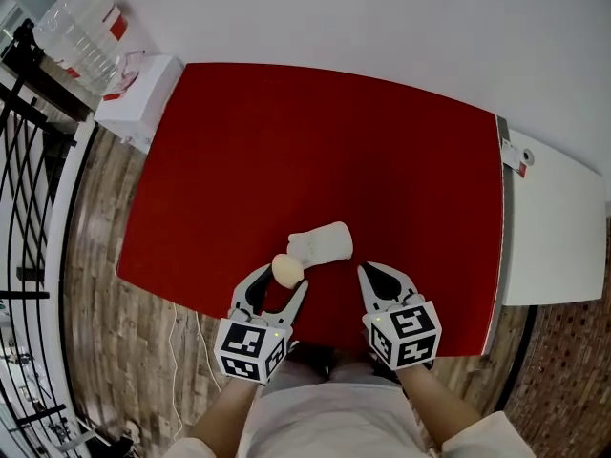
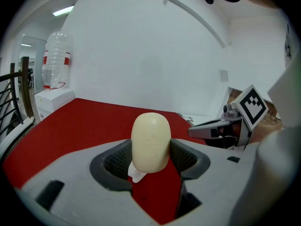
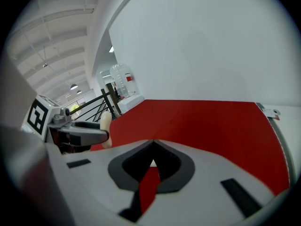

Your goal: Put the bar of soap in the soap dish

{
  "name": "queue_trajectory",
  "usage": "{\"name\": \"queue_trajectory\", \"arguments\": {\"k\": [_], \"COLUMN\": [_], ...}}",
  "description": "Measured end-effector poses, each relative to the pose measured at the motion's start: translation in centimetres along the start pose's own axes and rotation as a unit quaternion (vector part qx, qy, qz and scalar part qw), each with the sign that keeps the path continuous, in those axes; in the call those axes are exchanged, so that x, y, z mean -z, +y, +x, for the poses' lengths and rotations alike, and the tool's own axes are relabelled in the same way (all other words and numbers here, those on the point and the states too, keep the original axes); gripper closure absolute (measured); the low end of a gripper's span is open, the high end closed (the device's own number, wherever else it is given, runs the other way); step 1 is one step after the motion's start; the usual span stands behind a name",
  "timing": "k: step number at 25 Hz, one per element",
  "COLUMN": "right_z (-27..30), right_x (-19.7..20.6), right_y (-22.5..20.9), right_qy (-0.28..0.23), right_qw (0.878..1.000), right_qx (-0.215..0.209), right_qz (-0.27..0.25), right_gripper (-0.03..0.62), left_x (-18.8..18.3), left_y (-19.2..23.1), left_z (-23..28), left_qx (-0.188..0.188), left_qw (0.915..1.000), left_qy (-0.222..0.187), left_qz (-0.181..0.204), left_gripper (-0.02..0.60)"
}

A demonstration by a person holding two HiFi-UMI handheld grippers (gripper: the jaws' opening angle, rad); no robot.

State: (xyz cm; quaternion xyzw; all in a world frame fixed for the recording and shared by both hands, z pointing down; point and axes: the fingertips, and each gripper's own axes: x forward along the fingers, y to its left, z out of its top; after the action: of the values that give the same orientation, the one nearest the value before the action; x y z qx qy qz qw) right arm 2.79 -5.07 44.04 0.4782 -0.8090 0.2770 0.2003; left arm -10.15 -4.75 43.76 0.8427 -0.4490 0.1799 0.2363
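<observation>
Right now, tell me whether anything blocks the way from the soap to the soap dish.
Nothing visible does. The left gripper holds the bar of soap just beside the near-left end of the soap dish. The right gripper, shut and empty, sits off to the right, clear of that path.

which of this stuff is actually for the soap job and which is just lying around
For the job:
bar of soap, gripped in the left tool
white soap dish on the red table cover

Just lying about:
water jug on white dispenser
black railing
white side table
</observation>
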Motion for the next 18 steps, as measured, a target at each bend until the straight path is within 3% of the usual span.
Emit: {"name": "queue_trajectory", "arguments": {"k": [18], "right_z": [4.5], "right_x": [1.7], "right_y": [-3.5], "right_qy": [0.019], "right_qw": [0.999], "right_qx": [0.024], "right_qz": [0.021], "right_gripper": [0.589], "left_x": [1.6], "left_y": [3.0], "left_z": [5.6], "left_qx": [0.025], "left_qw": [0.9991], "left_qy": [0.02], "left_qz": [0.027], "left_gripper": [0.324]}}
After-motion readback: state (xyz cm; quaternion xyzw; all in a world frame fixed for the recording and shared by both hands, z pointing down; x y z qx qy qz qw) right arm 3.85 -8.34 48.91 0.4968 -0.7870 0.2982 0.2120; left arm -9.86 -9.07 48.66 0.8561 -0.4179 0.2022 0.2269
